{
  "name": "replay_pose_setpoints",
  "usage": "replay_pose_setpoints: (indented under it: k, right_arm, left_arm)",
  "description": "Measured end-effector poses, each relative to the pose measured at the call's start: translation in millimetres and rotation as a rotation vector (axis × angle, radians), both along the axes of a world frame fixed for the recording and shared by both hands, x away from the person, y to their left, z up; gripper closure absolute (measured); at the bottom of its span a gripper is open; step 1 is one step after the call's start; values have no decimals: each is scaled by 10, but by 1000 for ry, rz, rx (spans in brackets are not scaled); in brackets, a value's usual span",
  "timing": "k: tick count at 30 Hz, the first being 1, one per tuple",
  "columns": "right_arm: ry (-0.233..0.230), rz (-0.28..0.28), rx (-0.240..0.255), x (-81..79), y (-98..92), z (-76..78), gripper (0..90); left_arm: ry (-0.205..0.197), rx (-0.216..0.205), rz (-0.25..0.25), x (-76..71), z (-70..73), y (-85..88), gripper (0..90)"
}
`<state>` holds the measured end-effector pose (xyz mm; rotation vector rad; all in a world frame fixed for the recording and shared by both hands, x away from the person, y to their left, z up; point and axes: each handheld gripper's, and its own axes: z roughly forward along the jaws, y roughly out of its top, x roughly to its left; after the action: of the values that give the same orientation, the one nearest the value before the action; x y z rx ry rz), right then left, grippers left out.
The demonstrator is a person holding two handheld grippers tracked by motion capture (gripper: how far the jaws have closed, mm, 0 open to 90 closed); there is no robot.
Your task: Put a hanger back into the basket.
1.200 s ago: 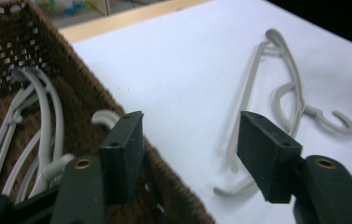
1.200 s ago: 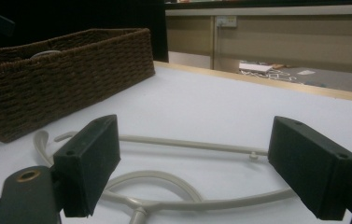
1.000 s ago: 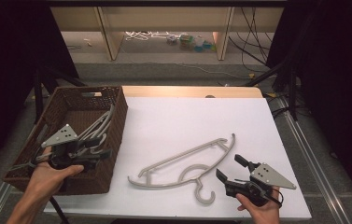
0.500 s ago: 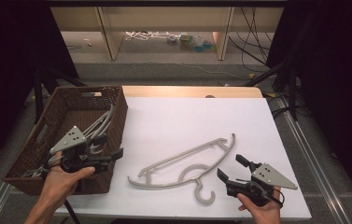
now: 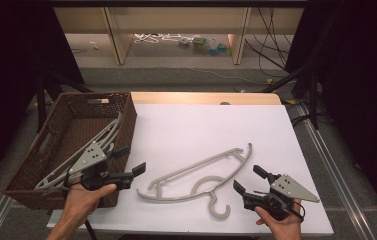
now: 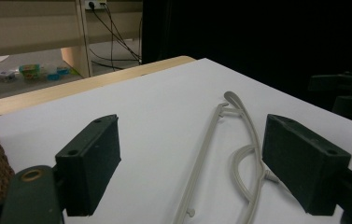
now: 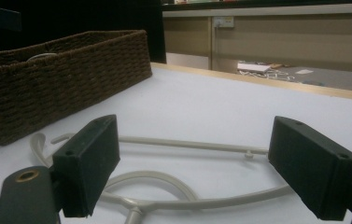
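White tabletop (image 5: 201, 130) carries a grey hanger (image 5: 196, 177) lying flat at its near middle, the left gripper (image 5: 131, 172) reaching level toward the hanger's left end, jaws just opened wide and empty, while the right gripper (image 5: 248, 181) rests beside its hook, jaws apart, empty.

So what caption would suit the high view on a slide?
Two hand-held grippers, left and right, fingers open, flank a grey hanger beside a wicker basket of hangers.
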<state>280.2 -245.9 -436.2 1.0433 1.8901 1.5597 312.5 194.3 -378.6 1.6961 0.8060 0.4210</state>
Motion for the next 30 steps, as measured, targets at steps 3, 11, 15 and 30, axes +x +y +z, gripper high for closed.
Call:
replay_pose_setpoints:
  k: [3,11,15,30]
  right_arm:
    - [-7,0,6,0,8,-1,173]
    - [-7,2,6,-4,10,3,172]
    - [-6,4,9,0,11,0,172]
    - [-14,7,-11,2,9,9,171]
  left_arm:
    - [-16,16,-10,-15,-28,-37,185]
    - [-32,29,-36,-45,-118,-149,183]
    - [-31,43,-38,-58,-178,-217,179]
    - [-35,82,-94,-83,-413,-326,166]
